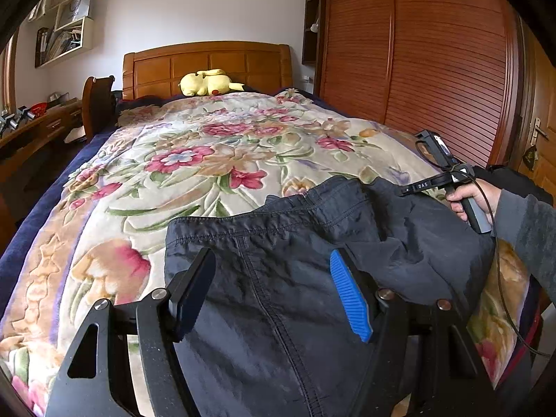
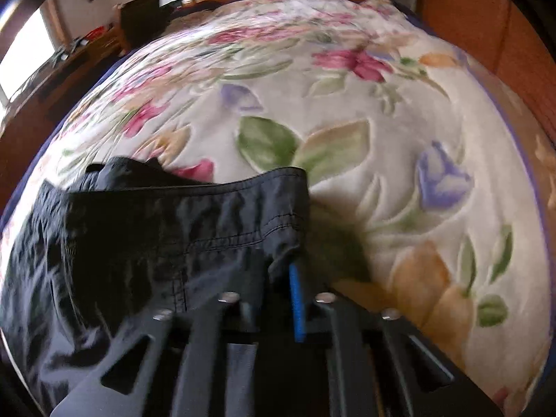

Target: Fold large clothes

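Bed with the cream floral blanket [image 1: 215, 160] carries everything; the dark navy nylon garment [image 1: 278, 278] — looks like trousers or a jacket, stitched seams, hem band — lies spread across its near end, rumpled toward the right side.

Key relation: the garment's long axis runs roughly left-right across the bed foot, hem edge facing the headboard. Each hand sits at one end of that edge.

Right gripper [image 2: 278, 271]: fingers closed, pinching the garment's right hem corner — cloth bunches up between the blue pad and the black one.

Left gripper [image 1: 271, 292]: fingers open wide, hovering above the cloth, seam running between them; nothing gripped. Hem corner lies ahead of it and to the left.

My read: the left needs to close on its corner before any fold; right is set.
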A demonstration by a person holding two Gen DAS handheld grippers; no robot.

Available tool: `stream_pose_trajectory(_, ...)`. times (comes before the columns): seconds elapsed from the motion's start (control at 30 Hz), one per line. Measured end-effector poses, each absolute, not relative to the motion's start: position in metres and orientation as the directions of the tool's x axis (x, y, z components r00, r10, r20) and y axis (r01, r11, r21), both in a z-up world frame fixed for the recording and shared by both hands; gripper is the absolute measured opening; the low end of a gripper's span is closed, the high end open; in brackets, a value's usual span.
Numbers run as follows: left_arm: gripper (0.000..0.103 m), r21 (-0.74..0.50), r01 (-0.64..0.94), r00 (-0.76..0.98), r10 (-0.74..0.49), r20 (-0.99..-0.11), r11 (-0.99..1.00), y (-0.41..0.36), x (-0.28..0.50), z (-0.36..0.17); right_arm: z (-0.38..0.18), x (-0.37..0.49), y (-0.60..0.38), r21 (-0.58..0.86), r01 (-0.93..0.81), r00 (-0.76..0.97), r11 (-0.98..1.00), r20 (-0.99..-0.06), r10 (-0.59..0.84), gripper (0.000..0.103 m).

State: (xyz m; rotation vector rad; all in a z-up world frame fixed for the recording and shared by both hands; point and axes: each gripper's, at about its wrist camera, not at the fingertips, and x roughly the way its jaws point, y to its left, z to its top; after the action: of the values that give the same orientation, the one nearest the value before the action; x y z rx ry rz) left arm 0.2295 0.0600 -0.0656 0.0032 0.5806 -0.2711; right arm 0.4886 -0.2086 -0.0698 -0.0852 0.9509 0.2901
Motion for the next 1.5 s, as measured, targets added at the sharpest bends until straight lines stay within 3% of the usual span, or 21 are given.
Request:
stream_pose_trajectory(0.13,0.070,-0.069,0.258,0.798,-0.253,-0.547,0.964,0.059,0.231,-0.067,-0.053,0.480,-0.213,0.019,-0.297,0.618,0.955,-0.758,0.208,0.003)
stream_pose_trajectory(0.23,0.070,-0.074,0.260,0.799,-0.257,-0.543,0.963,0.059,0.229,-0.065,-0.040,0.478,-0.230,-0.014,-0.180,0.702,0.984,-0.702,0.118,0.002)
stream_pose_trajectory(0.4,0.070,-0.077,0.260,0.797,-0.259,-0.545,0.963,0.061,0.227,-0.065,-0.051,0.481,-0.222,-0.051,-0.136,0.661,0.989,-0.749,0.052,0.004)
stream_pose_trajectory(0.53,0.070,-0.082,0.256,0.797,-0.259,-0.546,0.963,0.062,0.226,-0.065,-0.040,0.471,-0.196,-0.129,-0.146,0.698,0.981,-0.716,0.010,0.019)
stream_pose_trajectory(0.67,0.070,-0.080,0.251,0.800,-0.254,-0.544,0.965,0.062,0.225,-0.064,-0.029,0.460,-0.171,-0.125,-0.210,0.723,0.970,-0.687,0.068,0.037)
stream_pose_trajectory(0.87,0.070,-0.068,0.246,0.802,-0.242,-0.546,0.967,0.063,0.223,-0.064,-0.027,0.440,-0.133,-0.127,-0.310,0.714,0.942,-0.685,0.142,0.044)
stream_pose_trajectory(1.07,0.070,-0.062,0.243,0.806,-0.237,-0.543,0.968,0.065,0.221,-0.063,-0.010,0.422,-0.123,-0.208,-0.280,0.776,0.937,-0.624,0.093,0.047)
stream_pose_trajectory(1.23,0.070,-0.064,0.237,0.809,-0.233,-0.539,0.970,0.068,0.220,-0.061,-0.018,0.420,-0.112,-0.160,-0.353,0.739,0.922,-0.652,0.170,0.048)
stream_pose_trajectory(1.43,0.070,-0.061,0.231,0.808,-0.227,-0.544,0.971,0.069,0.220,-0.063,-0.057,0.423,-0.085,-0.068,-0.512,0.560,0.856,-0.783,0.273,0.047)
stream_pose_trajectory(1.5,0.070,-0.056,0.229,0.806,-0.222,-0.548,0.972,0.069,0.220,-0.064,-0.073,0.426,-0.074,-0.114,-0.522,0.544,0.845,-0.808,0.227,0.048)
